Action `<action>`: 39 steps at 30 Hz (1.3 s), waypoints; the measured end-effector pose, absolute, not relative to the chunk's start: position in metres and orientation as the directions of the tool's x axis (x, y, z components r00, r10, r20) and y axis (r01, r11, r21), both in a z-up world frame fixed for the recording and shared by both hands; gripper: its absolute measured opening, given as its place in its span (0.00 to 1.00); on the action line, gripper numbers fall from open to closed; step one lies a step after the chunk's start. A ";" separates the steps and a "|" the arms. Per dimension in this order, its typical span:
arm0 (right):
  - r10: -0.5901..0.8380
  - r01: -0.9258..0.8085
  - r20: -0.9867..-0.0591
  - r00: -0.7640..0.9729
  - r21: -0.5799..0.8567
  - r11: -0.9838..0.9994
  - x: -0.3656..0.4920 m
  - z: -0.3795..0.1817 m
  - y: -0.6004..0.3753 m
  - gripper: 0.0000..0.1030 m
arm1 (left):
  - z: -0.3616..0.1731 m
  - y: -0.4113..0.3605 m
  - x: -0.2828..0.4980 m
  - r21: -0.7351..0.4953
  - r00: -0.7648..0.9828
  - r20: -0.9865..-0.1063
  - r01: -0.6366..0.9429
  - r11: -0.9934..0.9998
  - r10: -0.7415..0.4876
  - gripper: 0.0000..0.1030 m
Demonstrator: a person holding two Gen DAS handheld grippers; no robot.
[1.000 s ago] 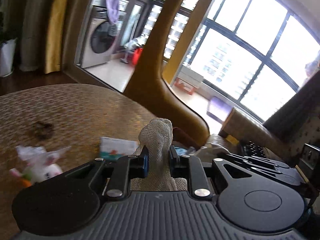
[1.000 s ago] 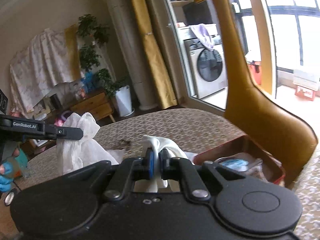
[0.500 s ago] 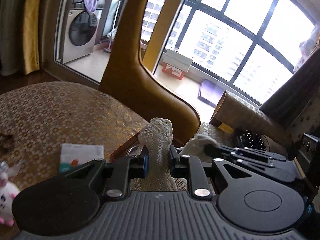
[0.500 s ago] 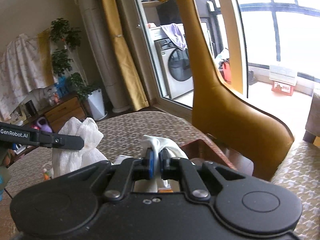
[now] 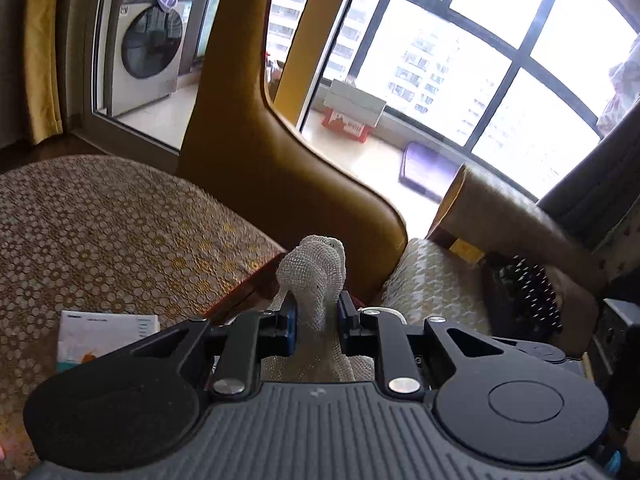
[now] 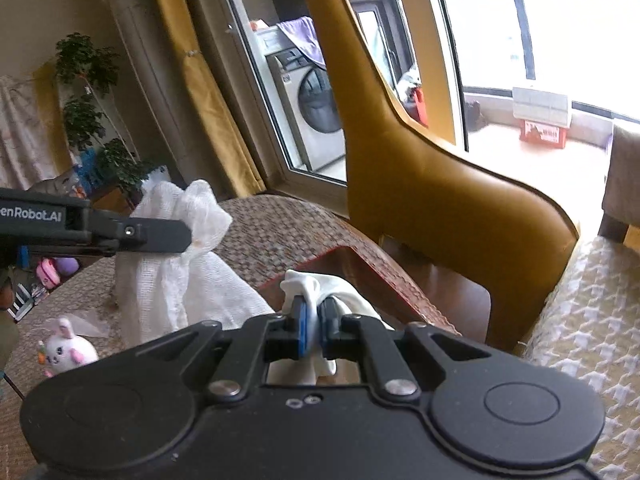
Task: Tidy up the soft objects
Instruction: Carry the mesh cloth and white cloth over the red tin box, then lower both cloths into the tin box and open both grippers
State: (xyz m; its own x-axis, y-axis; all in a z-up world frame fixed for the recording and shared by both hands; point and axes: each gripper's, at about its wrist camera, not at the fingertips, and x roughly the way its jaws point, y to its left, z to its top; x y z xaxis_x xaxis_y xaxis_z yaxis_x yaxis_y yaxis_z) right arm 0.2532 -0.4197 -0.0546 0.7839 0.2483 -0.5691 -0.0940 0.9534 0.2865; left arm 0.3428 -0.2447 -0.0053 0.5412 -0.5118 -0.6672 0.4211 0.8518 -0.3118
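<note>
In the left wrist view my left gripper (image 5: 317,320) is shut on a bunched white mesh cloth (image 5: 316,272), whose top pokes up between the blue pads. In the right wrist view my right gripper (image 6: 314,320) is shut on a smooth white cloth (image 6: 320,282). To its left, the left gripper (image 6: 188,236) holds the mesh cloth (image 6: 176,280), which hangs down to the table. Both grippers are over the table's far edge, close to the yellow chair (image 6: 420,200).
The round table (image 5: 100,232) has a patterned cover. A white packet (image 5: 104,336) lies by my left gripper. A small bunny plush (image 6: 66,350) sits at the left. A red-brown rim (image 6: 340,252) shows at the table edge, and a woven seat (image 6: 580,320) lies to the right.
Both grippers have moved right and down toward the chair, each still shut on its cloth. The bunny plush has left the left wrist view. The red tray's contents no longer show.
</note>
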 end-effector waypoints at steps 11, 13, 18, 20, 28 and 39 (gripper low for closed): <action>0.227 -0.078 -0.639 0.735 0.252 0.964 0.269 -0.087 -0.416 0.09 | -0.056 -0.266 0.371 -0.281 0.511 -0.724 0.397 0.874 -0.464 0.19; 0.224 -0.082 -0.648 0.728 0.242 0.967 0.270 -0.091 -0.412 0.10 | -0.063 -0.269 0.375 -0.274 0.505 -0.733 0.392 0.878 -0.455 0.19; 0.193 -0.089 -0.666 0.720 0.187 0.978 0.271 -0.097 -0.404 0.16 | -0.080 -0.273 0.380 -0.262 0.486 -0.760 0.379 0.888 -0.431 0.19; 0.175 -0.088 -0.673 0.719 0.161 0.983 0.269 -0.097 -0.399 0.18 | -0.085 -0.274 0.381 -0.254 0.482 -0.768 0.375 0.892 -0.422 0.19; 0.163 -0.099 -0.680 0.715 0.131 0.986 0.264 -0.095 -0.394 0.34 | -0.099 -0.282 0.384 -0.201 0.471 -0.798 0.381 0.903 -0.376 0.19; 0.187 -0.131 -0.676 0.713 0.133 0.982 0.256 -0.088 -0.386 0.63 | -0.101 -0.286 0.382 -0.229 0.448 -0.790 0.415 0.880 -0.417 0.76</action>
State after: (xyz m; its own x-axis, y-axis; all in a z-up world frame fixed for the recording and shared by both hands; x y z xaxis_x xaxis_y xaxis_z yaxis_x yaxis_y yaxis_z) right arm 0.2559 -0.3858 -0.0884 0.7130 0.1866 -0.6759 -0.1307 0.9824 0.1333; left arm 0.3825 -0.2863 -0.1014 0.4484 -0.4172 -0.7905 0.4153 0.8804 -0.2290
